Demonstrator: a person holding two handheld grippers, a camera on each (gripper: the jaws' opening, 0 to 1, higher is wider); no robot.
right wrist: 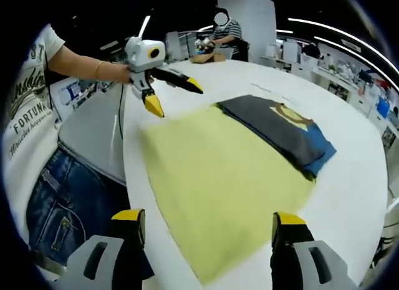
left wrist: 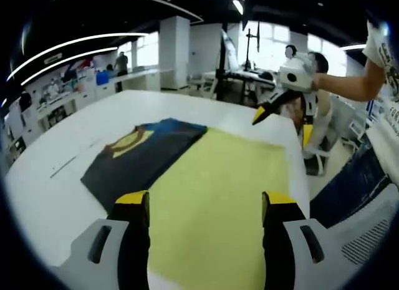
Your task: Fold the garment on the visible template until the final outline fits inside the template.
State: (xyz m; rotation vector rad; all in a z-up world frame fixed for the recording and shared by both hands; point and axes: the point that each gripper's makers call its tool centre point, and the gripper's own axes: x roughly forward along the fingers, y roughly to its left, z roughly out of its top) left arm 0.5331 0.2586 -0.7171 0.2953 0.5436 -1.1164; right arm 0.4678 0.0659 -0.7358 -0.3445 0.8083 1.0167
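A folded dark garment [left wrist: 140, 158] with a blue panel and a yellow print lies on the white table, along the left edge of the pale yellow template [left wrist: 218, 196]. In the right gripper view the garment [right wrist: 280, 131] rests at the far right side of the template [right wrist: 218, 178], overlapping its edge. My left gripper [left wrist: 206, 206] hovers open over the template's near part, holding nothing. My right gripper [right wrist: 209, 221] is open too, above the template's near corner. Each gripper shows in the other's view, held in a hand: the right gripper [left wrist: 268, 109] and the left gripper [right wrist: 174, 98], both above the table.
The white table [left wrist: 56, 196] is wide, with bare surface left of the garment. A person in a white T-shirt and jeans [right wrist: 56, 203] stands at the table's edge. Desks, monitors and a seated person [right wrist: 224, 31] are beyond the far end.
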